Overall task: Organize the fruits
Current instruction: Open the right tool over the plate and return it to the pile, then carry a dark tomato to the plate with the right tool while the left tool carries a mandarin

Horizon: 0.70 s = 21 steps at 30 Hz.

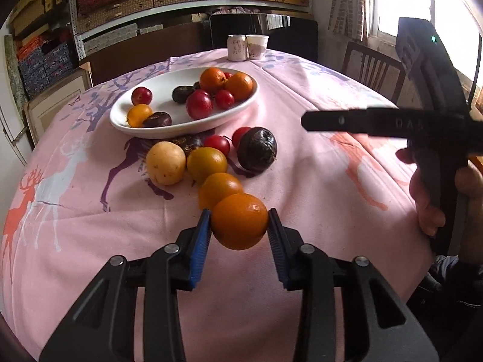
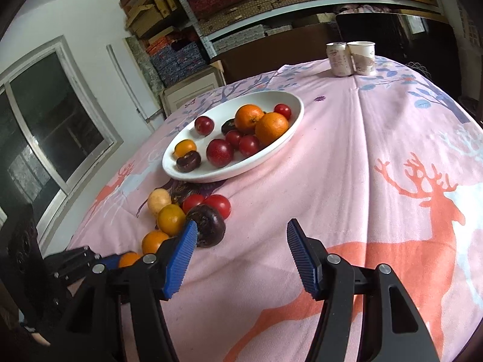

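With the orange [image 1: 239,224] pinched between the left gripper [image 1: 238,226] pads, it should be carried level to the white oval dish [image 1: 126,120] and set in bare space, while the right gripper [image 2: 241,241] is held wide open and empty.

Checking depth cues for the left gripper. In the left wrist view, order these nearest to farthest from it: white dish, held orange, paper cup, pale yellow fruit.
1. held orange, between the fingers of the left gripper.
2. pale yellow fruit, on the cloth, ahead and left.
3. white dish, mid-table beyond the loose fruit.
4. paper cup, at the far table edge beside a can.
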Tool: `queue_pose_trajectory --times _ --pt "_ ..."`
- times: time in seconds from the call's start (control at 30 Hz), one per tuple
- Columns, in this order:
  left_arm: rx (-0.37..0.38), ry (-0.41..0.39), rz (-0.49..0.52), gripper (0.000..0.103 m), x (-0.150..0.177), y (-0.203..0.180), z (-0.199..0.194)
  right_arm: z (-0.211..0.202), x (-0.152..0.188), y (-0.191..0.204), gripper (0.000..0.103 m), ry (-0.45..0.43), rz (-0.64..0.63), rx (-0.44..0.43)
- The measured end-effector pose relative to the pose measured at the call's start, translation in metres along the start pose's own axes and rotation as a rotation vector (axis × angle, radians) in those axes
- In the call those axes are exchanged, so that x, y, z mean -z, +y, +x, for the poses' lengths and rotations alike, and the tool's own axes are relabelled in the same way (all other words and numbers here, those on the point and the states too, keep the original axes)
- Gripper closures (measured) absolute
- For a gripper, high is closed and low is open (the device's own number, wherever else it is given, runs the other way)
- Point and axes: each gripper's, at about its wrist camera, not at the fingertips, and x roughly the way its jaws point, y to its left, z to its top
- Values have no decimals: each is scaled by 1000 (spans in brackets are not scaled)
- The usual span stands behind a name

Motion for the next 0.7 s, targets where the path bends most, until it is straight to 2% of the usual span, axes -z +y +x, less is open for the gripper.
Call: queue_pose_trajectory --times 0.07,0.17,0.23,0.43,0.5,0.53,0.7 --pt "9 -17 -41 66 -2 13 -11 5 2 14 41 23 -66 26" --pt "-15 -35 -71 66 -4 28 -21 12 4 34 41 33 -145 65" --pt "-22 -31 -88 66 -3 35 -22 19 2 43 41 49 -144 49" --pt "-27 -16 -88 66 3 37 -18 51 -5 63 42 129 -163 125" --pt "-28 -16 -86 66 5 36 -18 63 -6 63 58 176 -156 140" --pt "-28 -17 -88 66 6 37 -18 68 -5 62 59 203 -152 151" --pt "-38 -30 -108 66 7 44 -22 41 -2 54 59 98 -96 90"
